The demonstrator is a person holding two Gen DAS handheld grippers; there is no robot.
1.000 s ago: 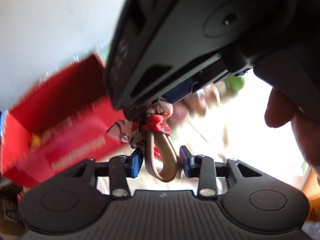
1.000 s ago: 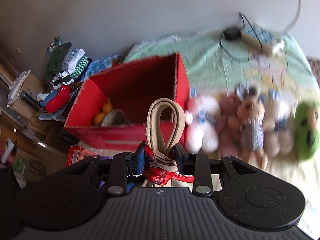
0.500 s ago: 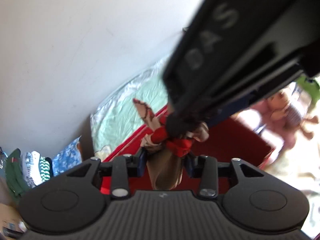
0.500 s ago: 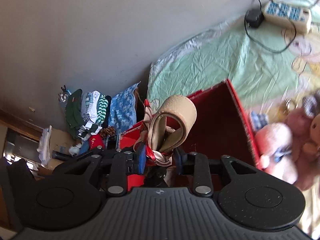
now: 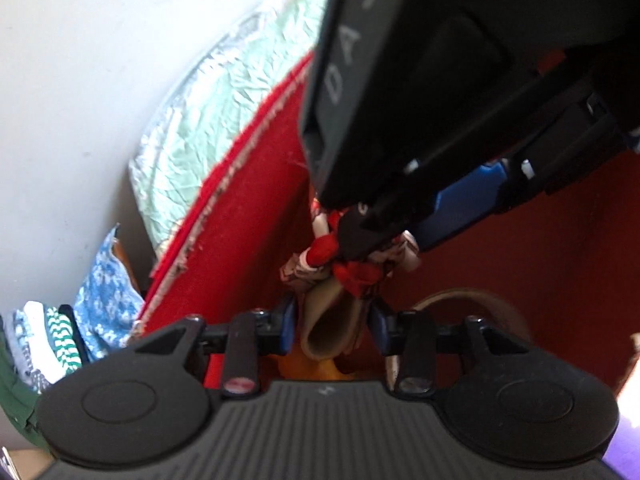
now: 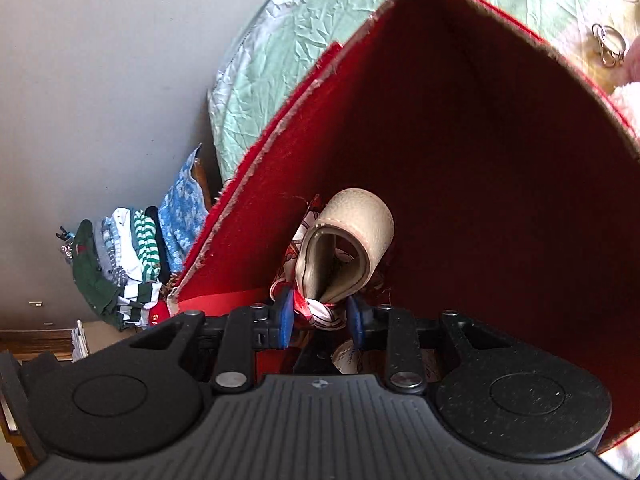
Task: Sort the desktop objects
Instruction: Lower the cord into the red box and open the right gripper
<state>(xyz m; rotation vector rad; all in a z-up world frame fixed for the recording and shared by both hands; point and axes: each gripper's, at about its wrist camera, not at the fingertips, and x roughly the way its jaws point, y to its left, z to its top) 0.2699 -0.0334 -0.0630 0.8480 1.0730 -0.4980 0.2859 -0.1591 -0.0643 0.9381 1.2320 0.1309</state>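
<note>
Behind everything a pale grey wall (image 6: 100, 60) is rising, and a crinkled mint-green cloth (image 6: 280, 64) is covering the counter below it, while a pile of folded clothes (image 6: 132, 256) is sitting off to the left, partly cut off by the tool bodies. On the cloth a red box (image 6: 460, 140) is standing open, and both tools are reaching down into it. The right tool (image 6: 320, 314) is clenching a knotted red-and-white patterned scarf (image 6: 320, 312) that is tied around a beige looped strap (image 6: 352, 240), the loop standing up just past the blue pads. From the other side the left tool (image 5: 333, 322) is closing on the same beige looped strap (image 5: 326, 332), its pads pressing the folded end, with the scarf (image 5: 352, 268) bunching just above. So the bundle is hanging inside the box, between the two tools. Most of the left view is being blocked by the dark body of the right tool (image 5: 400, 208), whose lettering is only partly readable. Something orange (image 5: 308, 366) and a tan ring shape (image 5: 472, 312) are lying on the box floor, both half hidden, and I cannot tell what they are. At the far right edge a pink plush thing (image 6: 630, 92) and some metal rings (image 6: 610, 46) are peeking in, mostly cropped.
</note>
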